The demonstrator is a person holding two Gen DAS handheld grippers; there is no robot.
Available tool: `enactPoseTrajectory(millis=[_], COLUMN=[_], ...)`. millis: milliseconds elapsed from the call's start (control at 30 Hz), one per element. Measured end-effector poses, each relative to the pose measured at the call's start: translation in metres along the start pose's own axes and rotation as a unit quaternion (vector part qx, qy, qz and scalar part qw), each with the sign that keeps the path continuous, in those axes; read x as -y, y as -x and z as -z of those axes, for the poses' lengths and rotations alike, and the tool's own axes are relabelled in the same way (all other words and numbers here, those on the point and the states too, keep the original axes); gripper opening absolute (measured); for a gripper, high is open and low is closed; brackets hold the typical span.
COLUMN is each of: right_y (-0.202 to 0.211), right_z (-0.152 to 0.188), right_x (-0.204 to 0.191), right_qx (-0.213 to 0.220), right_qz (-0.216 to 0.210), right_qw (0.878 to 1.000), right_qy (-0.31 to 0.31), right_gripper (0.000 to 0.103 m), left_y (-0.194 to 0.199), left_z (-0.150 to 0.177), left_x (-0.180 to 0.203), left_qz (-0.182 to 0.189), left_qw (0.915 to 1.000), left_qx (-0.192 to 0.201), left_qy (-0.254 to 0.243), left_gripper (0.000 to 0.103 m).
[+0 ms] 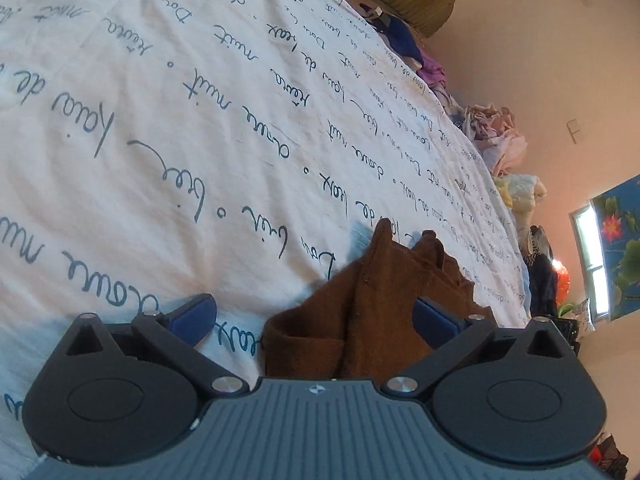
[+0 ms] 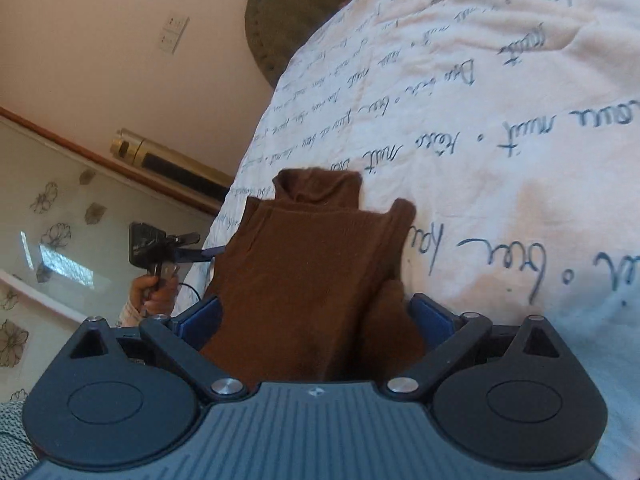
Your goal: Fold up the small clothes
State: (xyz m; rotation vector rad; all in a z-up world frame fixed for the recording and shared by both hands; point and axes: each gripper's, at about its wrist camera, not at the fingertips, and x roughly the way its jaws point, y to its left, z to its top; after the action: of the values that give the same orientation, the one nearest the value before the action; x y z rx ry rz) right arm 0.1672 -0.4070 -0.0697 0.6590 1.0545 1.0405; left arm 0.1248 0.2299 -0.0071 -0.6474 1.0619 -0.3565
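Left wrist view shows the left gripper [image 1: 314, 314] spread wide, the brown knitted garment [image 1: 360, 312] lying on the white script-printed bedspread [image 1: 200, 120], and piled laundry [image 1: 504, 140] beyond. Right wrist view alone shows the right gripper [image 2: 316, 318] released around the garment and a hand [image 2: 154, 292].

Both tongs, left [image 1: 314, 316] and right [image 2: 316, 320], gape wide, angled downward.
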Motion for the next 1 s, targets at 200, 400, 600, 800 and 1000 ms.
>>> enactPoseTrajectory(millis=[200,400,600,800,1000], right_y=[-0.039,-0.047,-0.055,-0.061,-0.056], right_z=[0.002,0.012,0.011,0.009,-0.004], right_x=[-0.028,-0.051,-0.067,-0.075,-0.087], right_qx=[-0.022,-0.001,-0.001,0.000,0.010], right_qz=[0.133,0.198,0.254,0.281,0.291], right_qw=[0.988,0.975,0.957,0.947,0.941], right_qy=[0.069,0.104,0.141,0.156,0.169], right_gripper=[0.008,0.008,0.008,0.008,0.008], left_y=[-0.005,-0.009,-0.018,-0.023,-0.005], left_z=[0.008,0.013,0.014,0.019,0.031], left_x=[0.001,0.002,0.013,0.016,0.022], left_qz=[0.022,0.029,-0.007,-0.043,-0.058], left_qw=[0.9993,0.9987,0.9997,0.9986,0.9973], left_qx=[-0.008,-0.014,-0.025,-0.020,0.028], left_qy=[0.030,0.038,0.004,-0.024,-0.035], left_gripper=[0.103,0.100,0.038,0.010,0.010])
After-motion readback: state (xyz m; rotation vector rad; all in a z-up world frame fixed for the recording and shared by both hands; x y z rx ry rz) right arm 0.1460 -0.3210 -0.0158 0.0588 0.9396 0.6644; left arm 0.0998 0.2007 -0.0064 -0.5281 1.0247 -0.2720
